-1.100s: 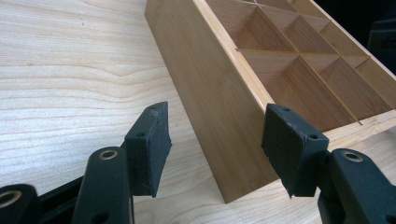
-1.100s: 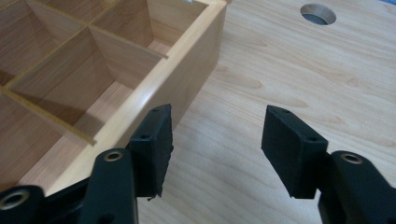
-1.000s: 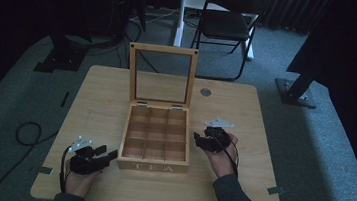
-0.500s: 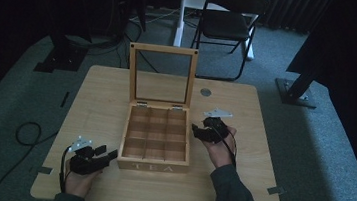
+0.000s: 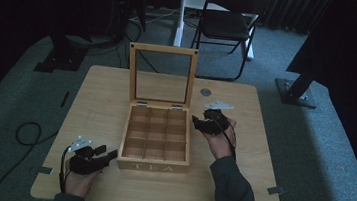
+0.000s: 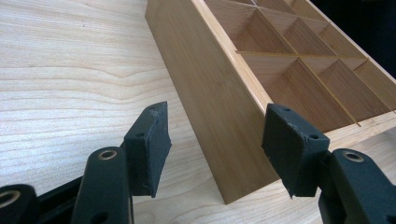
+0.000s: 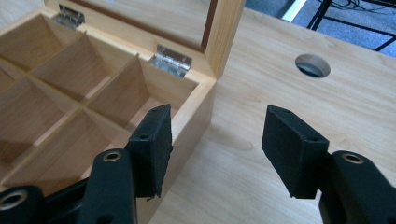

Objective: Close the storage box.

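Each black hand-held gripper [image 5: 89, 158] is topped by a grey three-cornered plate [image 5: 218, 105] and trailed by a black cable. Dark textured pads [image 6: 150, 144] with small screw holes and brass-ringed pivots are seen. A dark grey-blue sleeve [image 5: 234, 194] is worn.

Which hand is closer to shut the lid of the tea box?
Probably the right. The right tool sits open beside the box's back corner, near the hinges and upright lid. The left tool is at the front corner.

"TEA" stands in pale capitals on the front wall of the wooden box [image 5: 152, 167]; no other text is legible.
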